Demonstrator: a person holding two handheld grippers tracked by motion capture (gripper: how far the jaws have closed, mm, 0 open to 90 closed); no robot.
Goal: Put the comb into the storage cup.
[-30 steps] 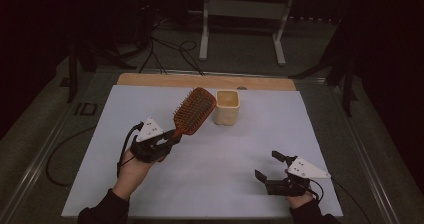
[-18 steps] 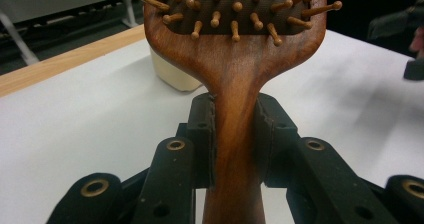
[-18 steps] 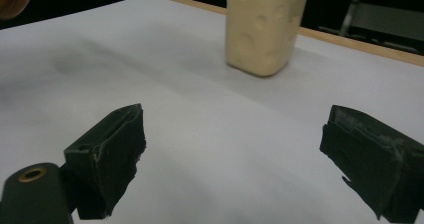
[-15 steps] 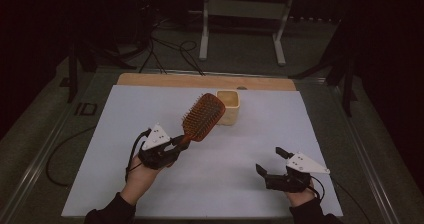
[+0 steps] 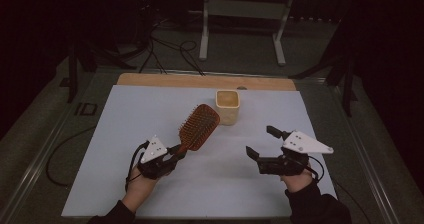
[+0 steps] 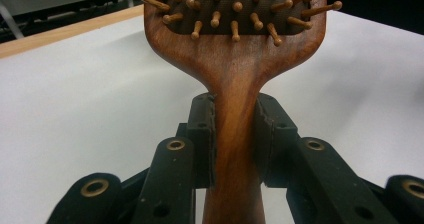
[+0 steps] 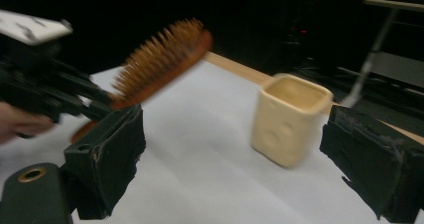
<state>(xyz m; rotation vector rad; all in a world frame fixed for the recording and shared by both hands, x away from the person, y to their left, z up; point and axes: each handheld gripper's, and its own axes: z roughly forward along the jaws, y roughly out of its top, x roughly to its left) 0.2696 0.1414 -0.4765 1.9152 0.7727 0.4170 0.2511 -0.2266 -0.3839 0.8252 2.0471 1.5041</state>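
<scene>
Clamped by its handle between the jaws of the left tool point(image 5: 176, 153), the hairbrush point(image 5: 198, 127) is held above the worktop point(image 5: 125, 124), while the right tool point(image 5: 257, 143) is kept wide open, gripping nothing.

Hairbrush point(image 6: 235, 79) of reddish-brown wood, smooth with a soft sheen, bristles of paler wooden pins in a dark matt pad. Cup point(image 5: 227, 106) cream, matt, dimpled walls. Gripper point(image 6: 234, 134) pads black, matt, rough-edged. Table sheet point(image 5: 125, 129) white, matt, bordered by bare wood.
</scene>
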